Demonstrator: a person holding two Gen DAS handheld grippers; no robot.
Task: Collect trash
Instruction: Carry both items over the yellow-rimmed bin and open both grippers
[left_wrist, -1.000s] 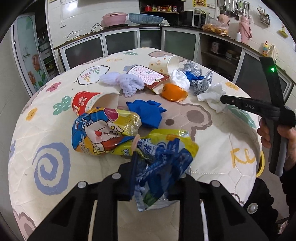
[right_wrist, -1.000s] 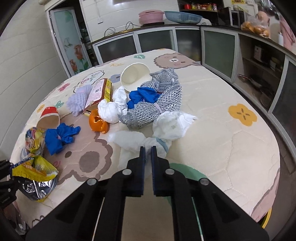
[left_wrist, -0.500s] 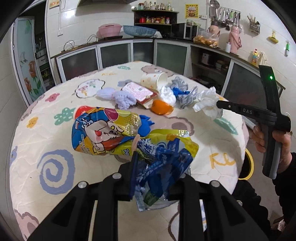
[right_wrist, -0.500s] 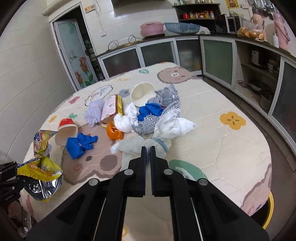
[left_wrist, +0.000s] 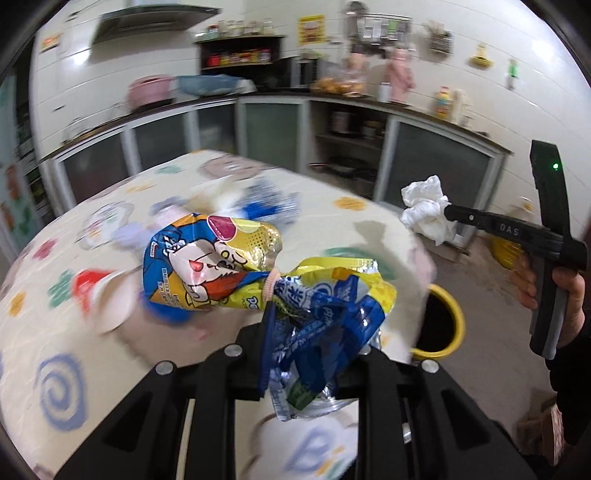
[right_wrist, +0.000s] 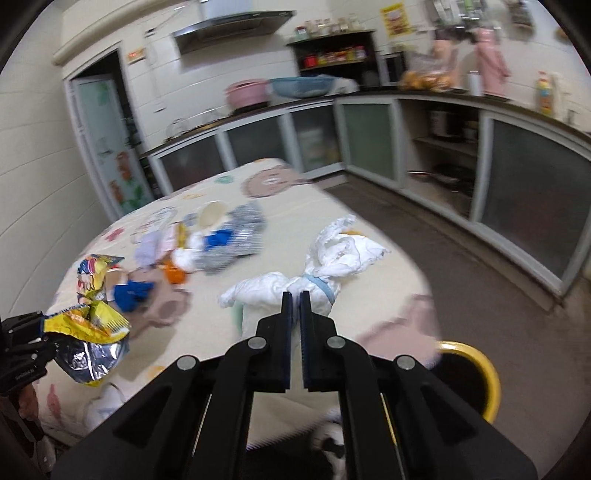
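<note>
Yellow bin (right_wrist: 476, 373) just beyond table edge (right_wrist: 413, 269)

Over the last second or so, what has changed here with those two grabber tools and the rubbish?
Both tools have lifted away from the table toward the yellow bin. The right gripper has carried the white tissue up off the table; the left gripper keeps hold of the snack wrappers. The remaining rubbish stays on the table.

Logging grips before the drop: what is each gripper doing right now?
Left gripper: shut on crinkled yellow-and-blue foil snack wrappers.
Right gripper: shut on a crumpled white tissue wad.
</note>
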